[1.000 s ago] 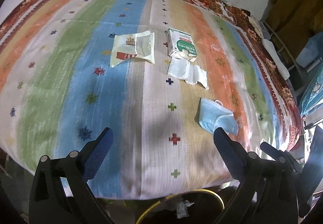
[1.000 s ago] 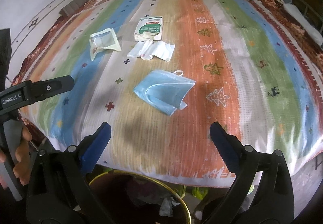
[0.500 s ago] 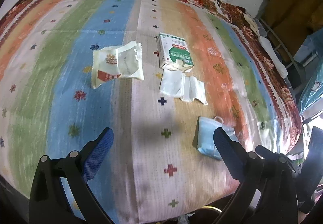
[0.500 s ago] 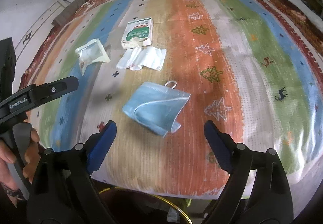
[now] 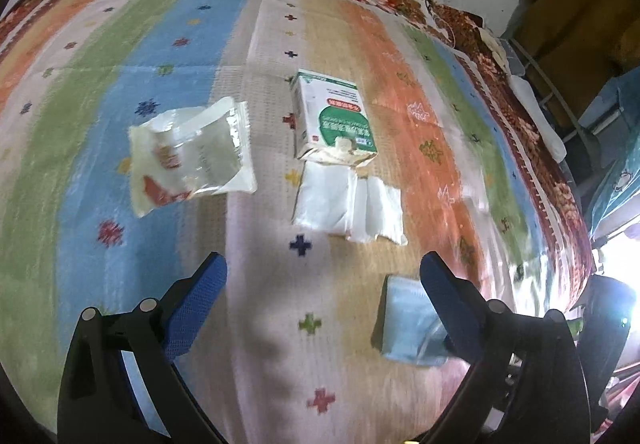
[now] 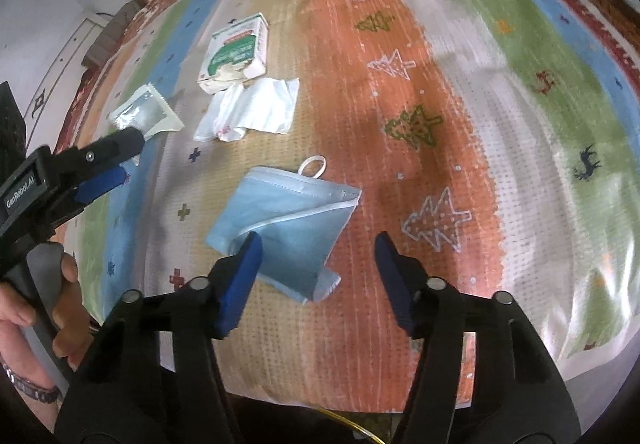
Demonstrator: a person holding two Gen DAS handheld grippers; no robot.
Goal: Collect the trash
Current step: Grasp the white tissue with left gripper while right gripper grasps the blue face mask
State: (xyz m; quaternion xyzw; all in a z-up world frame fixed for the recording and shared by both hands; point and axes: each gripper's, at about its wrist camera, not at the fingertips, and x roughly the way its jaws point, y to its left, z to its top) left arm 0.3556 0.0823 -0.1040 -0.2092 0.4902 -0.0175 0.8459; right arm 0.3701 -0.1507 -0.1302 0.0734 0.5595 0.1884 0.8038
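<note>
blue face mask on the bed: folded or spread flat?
Folded. The face mask lies doubled over on the blanket, its white edge seam crossing the middle diagonally, one ear loop poking out on top.

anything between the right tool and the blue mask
Nothing visible. The right tool is open and hangs over the near end of the mask, which lies flat on the blanket. The tissue and carton lie farther back, clear of that path.
</note>
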